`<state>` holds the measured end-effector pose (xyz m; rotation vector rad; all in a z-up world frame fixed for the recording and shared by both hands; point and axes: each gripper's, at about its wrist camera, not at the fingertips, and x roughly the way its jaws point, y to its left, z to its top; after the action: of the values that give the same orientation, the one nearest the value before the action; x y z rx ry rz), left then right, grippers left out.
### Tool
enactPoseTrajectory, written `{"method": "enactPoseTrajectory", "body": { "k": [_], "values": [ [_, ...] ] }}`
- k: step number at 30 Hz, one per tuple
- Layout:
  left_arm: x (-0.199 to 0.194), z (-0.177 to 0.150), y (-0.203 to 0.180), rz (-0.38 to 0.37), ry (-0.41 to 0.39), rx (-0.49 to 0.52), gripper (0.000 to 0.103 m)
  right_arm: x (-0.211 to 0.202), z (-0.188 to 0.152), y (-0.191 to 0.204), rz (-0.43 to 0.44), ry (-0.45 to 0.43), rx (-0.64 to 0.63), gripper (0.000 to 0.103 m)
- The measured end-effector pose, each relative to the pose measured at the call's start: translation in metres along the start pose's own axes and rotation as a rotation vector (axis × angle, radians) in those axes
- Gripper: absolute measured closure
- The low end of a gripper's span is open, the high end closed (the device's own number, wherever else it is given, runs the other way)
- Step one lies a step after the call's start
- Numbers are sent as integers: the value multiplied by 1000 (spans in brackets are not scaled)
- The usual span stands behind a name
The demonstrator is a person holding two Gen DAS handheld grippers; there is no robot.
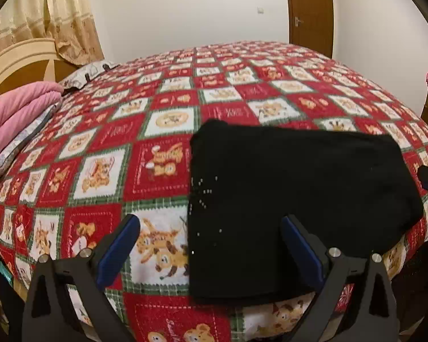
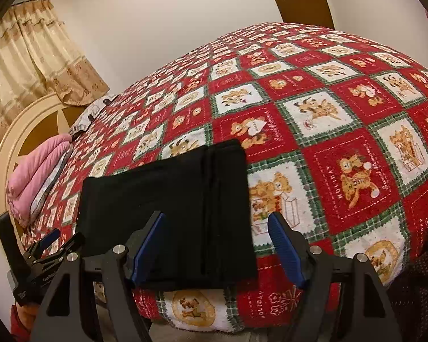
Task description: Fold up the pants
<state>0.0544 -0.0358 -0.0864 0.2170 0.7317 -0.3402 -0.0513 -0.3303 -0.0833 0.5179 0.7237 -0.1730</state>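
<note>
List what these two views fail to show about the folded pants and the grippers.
- Black pants: fold layers unreadable in the left wrist view, the fabric is too dark; the right wrist view shows only some seams.
- Pants' near edge: partly hidden by the open right gripper.
- Left gripper: open, holding nothing; its handle is cut off by the bottom edge.
- Pink bedding: cut off at left.

Warm, even indoor light, soft shadows, mild blur throughout, and strong fisheye bending with dark corners.
</note>
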Motion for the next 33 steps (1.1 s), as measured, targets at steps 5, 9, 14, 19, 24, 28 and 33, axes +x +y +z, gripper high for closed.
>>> {"method": "enactPoseTrajectory", "body": {
  "k": [5, 9, 14, 19, 24, 28, 33],
  "values": [
    [-2, 5, 4, -20, -24, -31, 1, -2, 3, -9, -9, -11, 28, 28],
    [4, 3, 1, -11, 2, -13, 1, -1, 3, -10, -7, -4, 30, 28],
    [3, 2, 2, -16, 1, -20, 1, 0, 3, -10, -11, -5, 32, 28],
    [6, 2, 0, -11, 13, -9, 1, -3, 4, -9, -16, -19, 18, 28],
    [7, 1, -1, -6, 16, -5, 1, -4, 2, -2, -21, -21, -12, 28],
    [7, 0, -3, 2, 14, 4, 1, -7, 0, 15, -19, -28, -98, 29],
    [2, 0, -5, -5, 3, 22, 2, -19, -3, 36, 10, -41, -183, 35]
  ]
}}
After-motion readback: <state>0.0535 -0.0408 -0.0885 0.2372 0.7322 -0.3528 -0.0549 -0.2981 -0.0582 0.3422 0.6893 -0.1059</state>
